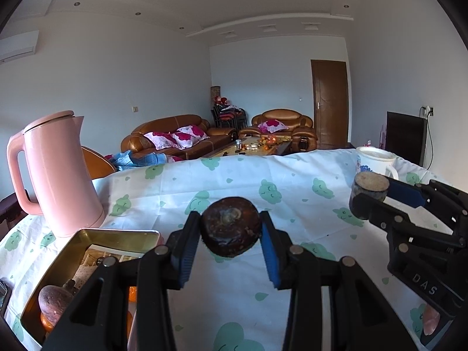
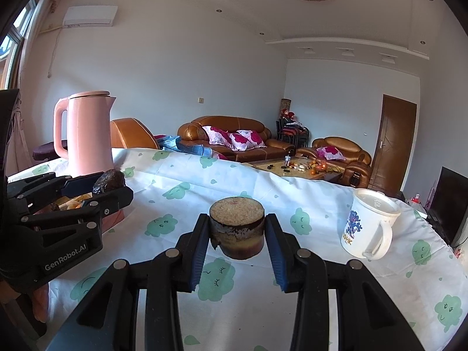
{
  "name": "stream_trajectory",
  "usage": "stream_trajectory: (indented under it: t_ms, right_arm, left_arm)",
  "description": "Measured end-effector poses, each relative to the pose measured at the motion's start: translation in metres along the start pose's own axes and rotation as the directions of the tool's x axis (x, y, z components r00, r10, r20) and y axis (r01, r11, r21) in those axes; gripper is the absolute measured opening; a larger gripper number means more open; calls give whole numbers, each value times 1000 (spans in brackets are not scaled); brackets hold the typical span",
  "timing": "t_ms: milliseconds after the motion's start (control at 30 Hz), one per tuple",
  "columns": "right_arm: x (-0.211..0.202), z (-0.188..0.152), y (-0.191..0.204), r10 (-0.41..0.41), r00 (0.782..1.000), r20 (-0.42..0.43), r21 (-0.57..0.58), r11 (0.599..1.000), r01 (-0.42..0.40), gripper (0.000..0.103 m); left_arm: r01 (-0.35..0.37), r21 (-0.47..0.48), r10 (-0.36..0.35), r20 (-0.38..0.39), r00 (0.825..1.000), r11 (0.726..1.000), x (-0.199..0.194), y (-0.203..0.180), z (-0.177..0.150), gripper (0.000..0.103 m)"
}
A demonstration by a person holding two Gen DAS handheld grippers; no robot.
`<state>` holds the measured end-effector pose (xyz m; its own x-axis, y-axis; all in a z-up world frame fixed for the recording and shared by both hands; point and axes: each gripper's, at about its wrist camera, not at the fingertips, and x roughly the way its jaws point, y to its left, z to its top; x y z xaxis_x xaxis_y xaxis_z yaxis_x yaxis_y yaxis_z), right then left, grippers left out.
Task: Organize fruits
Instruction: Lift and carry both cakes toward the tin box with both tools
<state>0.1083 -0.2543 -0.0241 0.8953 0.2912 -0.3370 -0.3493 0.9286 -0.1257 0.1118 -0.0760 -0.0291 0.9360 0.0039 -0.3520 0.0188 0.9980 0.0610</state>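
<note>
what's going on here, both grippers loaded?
Yes. The left gripper is shut on a dark round fruit, held above the cloud-print tablecloth beside an open tin that already holds fruit. The right gripper is shut on a cut, cylinder-shaped fruit piece, flat pale face up. A pink kettle and a white mug stand on the table. Nothing is being placed yet.

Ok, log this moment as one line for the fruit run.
left gripper: shut on dark round fruit | right gripper: shut on cut fruit piece | both above tablecloth | tin: holds fruit
</note>
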Motion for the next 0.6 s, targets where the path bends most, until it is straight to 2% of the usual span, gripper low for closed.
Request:
stream_trajectory:
  t_ms: [300,600]
  right_arm:
    - [-4,0,-1,-7,1000,20,15,1000,7,40]
    - [-10,0,4,24,999,29,31,999,-25,40]
  left_arm:
    - [2,-1,-2,-2,1000,1000,-1,1,-1,42]
    - [18,-8,-18,-2,1000,1000,-9,8,-3,42]
